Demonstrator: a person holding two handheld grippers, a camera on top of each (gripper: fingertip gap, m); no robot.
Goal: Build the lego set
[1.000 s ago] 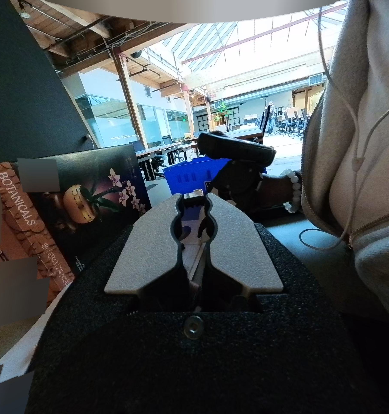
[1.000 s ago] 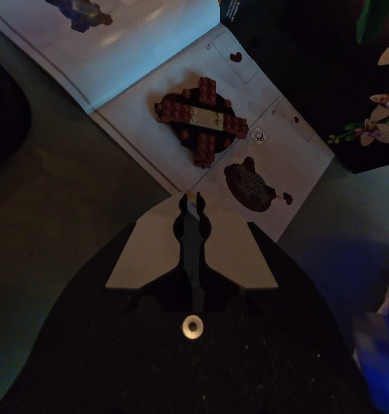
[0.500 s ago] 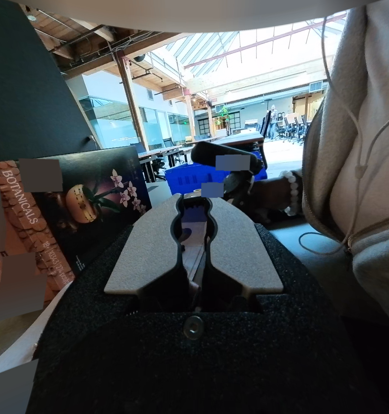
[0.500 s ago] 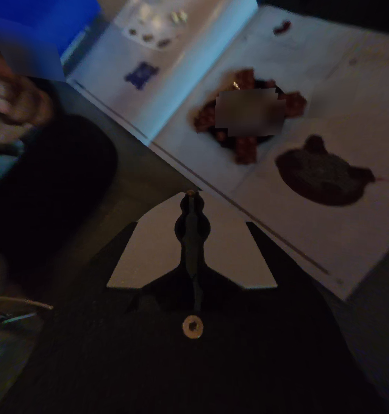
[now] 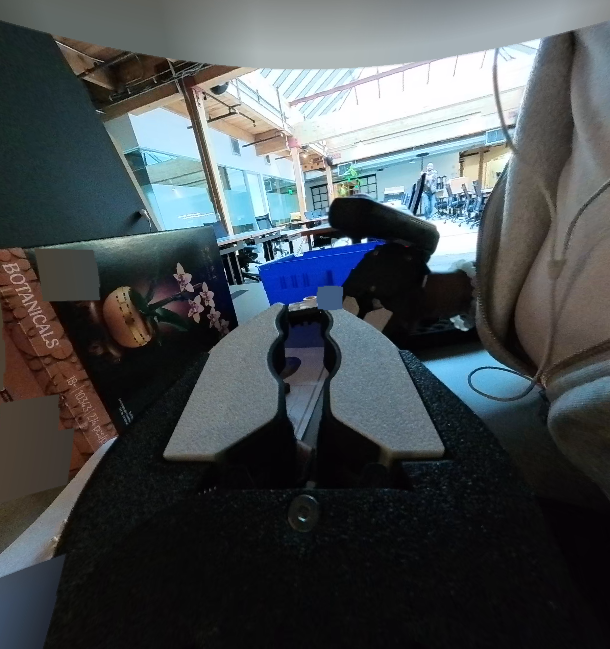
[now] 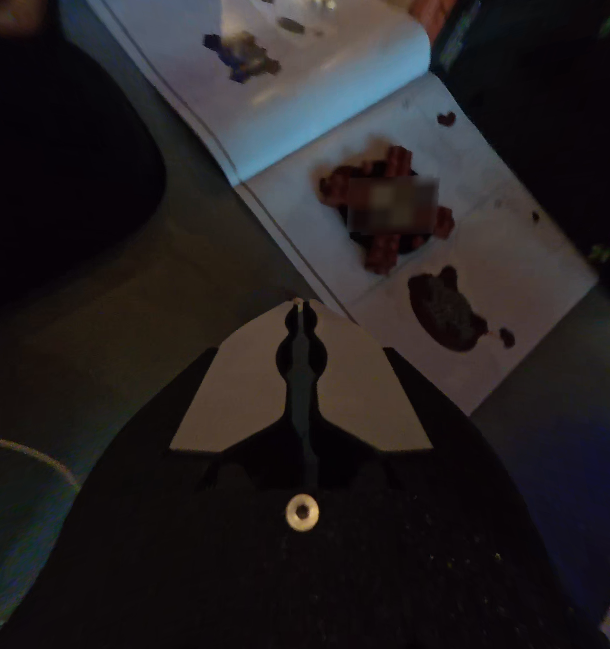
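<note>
Here, left gripper pinches a small brick; right gripper, almost closed, nips a tiny pale piece beside a booklet.

You have two grippers to count. Your left gripper pinches one small dark brick piece, topped by one pale stud, between its tips. Your right gripper nips one tiny pale piece. From the right gripper, one open booklet lies at one o'clock with two pages showing, and one brown brick cross sits on it. From the left gripper, one black box printed with flowers stands at ten o'clock, one blue bin at twelve, and one person far off at one o'clock.
</note>
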